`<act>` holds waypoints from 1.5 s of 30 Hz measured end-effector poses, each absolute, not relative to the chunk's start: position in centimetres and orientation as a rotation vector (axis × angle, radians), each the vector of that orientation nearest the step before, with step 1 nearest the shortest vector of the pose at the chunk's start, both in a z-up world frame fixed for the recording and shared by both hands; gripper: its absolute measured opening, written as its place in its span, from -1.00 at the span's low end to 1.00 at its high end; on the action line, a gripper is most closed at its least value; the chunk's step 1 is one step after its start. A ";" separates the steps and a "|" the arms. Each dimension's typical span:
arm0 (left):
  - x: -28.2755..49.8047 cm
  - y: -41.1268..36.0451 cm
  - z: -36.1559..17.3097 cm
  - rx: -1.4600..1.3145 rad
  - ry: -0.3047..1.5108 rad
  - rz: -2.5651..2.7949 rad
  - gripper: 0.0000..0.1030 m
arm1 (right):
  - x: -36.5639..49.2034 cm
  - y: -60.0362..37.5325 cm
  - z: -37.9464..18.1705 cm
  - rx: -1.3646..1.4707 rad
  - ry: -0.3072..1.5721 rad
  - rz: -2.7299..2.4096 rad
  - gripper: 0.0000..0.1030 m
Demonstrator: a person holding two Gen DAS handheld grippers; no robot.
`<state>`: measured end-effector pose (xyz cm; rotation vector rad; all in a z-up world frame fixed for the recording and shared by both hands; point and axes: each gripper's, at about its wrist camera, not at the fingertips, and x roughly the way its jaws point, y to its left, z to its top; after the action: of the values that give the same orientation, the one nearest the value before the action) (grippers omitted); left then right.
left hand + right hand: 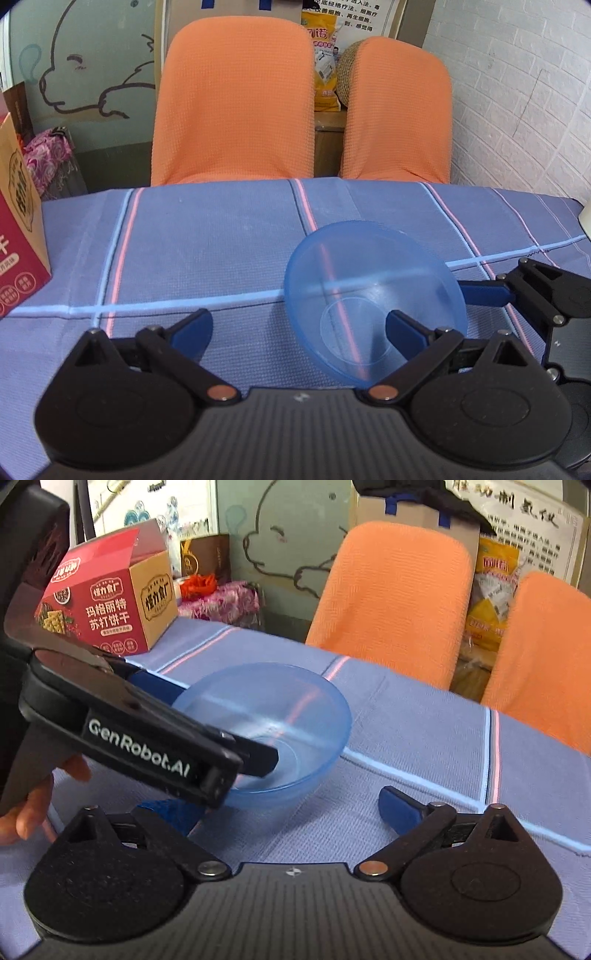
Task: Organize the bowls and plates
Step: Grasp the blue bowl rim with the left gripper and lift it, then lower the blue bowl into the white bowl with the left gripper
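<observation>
- Bowl (373,295), translucent blue, sat upright on the striped blue tablecloth (207,251), near the table's front edge; two orange chairs (236,99) stood beyond the far side.
- Left gripper (297,326) was spread wide, its right finger inside the bowl, its left finger outside on the cloth; it clasped nothing.
- Right gripper (291,812) hovered released just right of the bowl, empty.
- Red cracker box (110,602) stood far left.

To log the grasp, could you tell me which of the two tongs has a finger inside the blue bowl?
The left tongs: one finger sits inside the bowl, the other outside its rim. The right tongs are outside.
</observation>
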<state>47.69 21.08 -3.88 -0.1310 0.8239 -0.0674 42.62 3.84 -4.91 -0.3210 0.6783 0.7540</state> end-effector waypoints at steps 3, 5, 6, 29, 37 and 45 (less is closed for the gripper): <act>47.9 20.7 -3.7 -0.115 0.807 -0.053 0.34 | 43.2 4.4 -4.8 -0.321 0.671 0.755 0.56; 48.4 20.3 -3.2 -0.119 0.823 -0.087 -0.08 | 43.3 5.1 -4.4 -0.326 0.661 0.781 0.36; 48.5 20.2 -3.0 -0.138 0.833 -0.109 -0.10 | 43.3 5.4 -4.0 -0.325 0.655 0.795 0.36; 30.6 3.7 5.0 -0.065 0.803 -0.436 -0.11 | 24.9 -10.5 3.6 -0.310 0.621 0.678 0.40; 25.4 -2.8 3.1 -0.019 0.855 -0.529 -0.10 | 20.3 -16.0 2.1 -0.264 0.677 0.609 0.41; 24.7 -4.3 1.1 0.008 0.908 -0.510 0.07 | 19.6 -17.3 0.1 -0.246 0.699 0.614 0.39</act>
<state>24.70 -4.26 1.07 0.0077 0.9078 -0.5102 19.61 -17.29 0.07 -0.2459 0.6991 0.6135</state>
